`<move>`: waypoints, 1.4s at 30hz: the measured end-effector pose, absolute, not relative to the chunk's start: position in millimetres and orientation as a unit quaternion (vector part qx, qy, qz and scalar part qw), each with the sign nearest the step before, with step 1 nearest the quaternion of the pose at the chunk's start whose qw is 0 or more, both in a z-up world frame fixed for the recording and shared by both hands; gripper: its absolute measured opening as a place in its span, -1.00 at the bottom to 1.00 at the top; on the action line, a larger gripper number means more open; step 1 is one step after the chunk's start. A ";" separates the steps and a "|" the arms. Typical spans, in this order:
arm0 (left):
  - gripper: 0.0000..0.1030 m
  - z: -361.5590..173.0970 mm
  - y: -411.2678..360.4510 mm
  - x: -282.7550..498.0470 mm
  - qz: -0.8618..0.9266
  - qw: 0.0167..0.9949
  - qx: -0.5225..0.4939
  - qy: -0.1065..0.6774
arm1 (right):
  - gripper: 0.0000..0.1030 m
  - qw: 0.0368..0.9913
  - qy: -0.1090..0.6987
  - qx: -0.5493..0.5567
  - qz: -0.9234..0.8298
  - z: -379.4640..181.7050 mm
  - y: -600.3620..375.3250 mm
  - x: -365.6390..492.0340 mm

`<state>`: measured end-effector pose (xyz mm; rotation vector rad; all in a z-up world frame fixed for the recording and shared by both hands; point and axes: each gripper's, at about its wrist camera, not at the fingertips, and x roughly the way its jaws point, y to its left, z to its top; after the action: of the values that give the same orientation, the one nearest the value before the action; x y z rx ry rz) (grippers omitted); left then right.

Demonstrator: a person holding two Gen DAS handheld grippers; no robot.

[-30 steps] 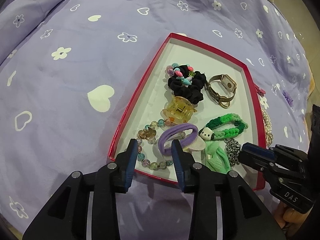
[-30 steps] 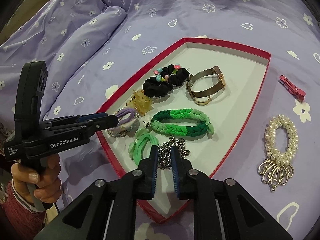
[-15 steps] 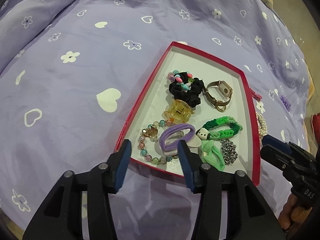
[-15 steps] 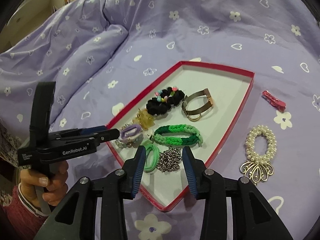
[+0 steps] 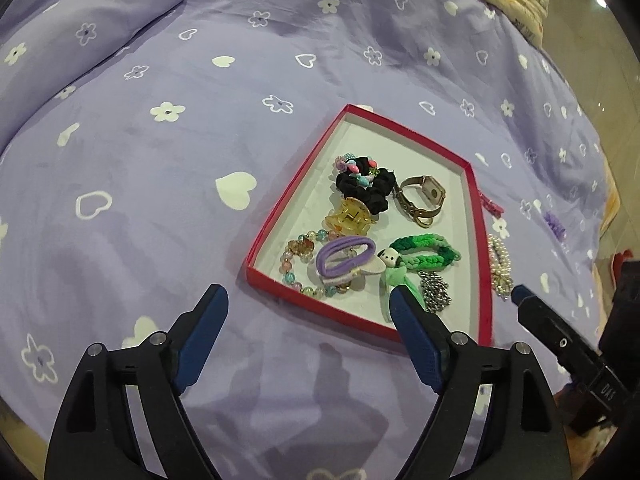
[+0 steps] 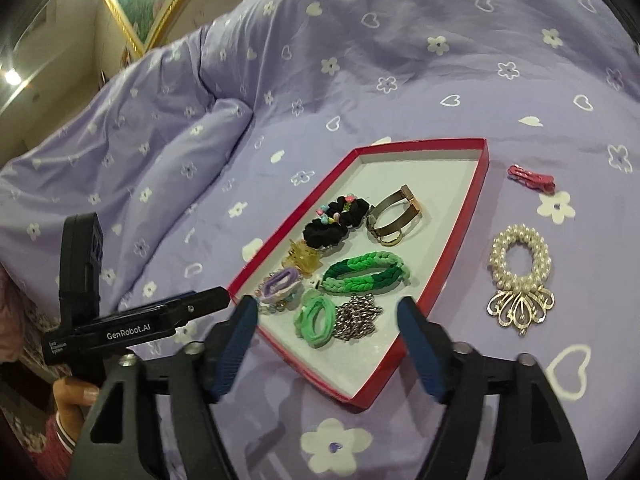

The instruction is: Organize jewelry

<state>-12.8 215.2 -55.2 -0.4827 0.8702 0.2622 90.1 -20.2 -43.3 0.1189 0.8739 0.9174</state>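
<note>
Left wrist view
Left gripper point(image 5: 308, 300): blue ribbed pads spread wide, holding nothing, above the quilt at the tray's near edge.
Tray point(image 5: 362, 322): shallow red-rimmed cardboard, white floor, lying on the lilac quilt point(image 5: 160, 200) printed with hearts and flowers.
In the tray: black fabric scrunchie point(image 5: 366, 188) with coloured beads; amber plastic claw clip point(image 5: 349, 216); strap watch point(image 5: 420, 200); glass-bead bracelet point(image 5: 298, 264); purple elastic hair tie point(image 5: 346, 254); green braided band point(image 5: 426, 252); steel chain point(image 5: 436, 294).
Change: the pads were narrow a second ago; the gripper has drawn back from the tray.

Right wrist view
Right gripper point(image 6: 326, 304): jaws wide apart, nothing between them.
Outside the tray: pearl hair tie point(image 6: 520, 268) with a gilt fan pendant and a pink clip point(image 6: 532, 176), both on the quilt to the tray's right.
Light-green ring point(image 6: 316, 320): probably soft fabric; blurred.
Change: this gripper has also opened and risen.
</note>
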 end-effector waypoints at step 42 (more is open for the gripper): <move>1.00 -15.1 157.9 -69.7 0.207 0.917 -0.055 0.337 | 1.00 0.862 0.342 -0.052 0.370 -24.4 -43.0 31.9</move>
<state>-69.7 157.9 -15.1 -0.1138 0.6937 0.4268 31.9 -43.0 -24.4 -0.1088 0.7181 0.7763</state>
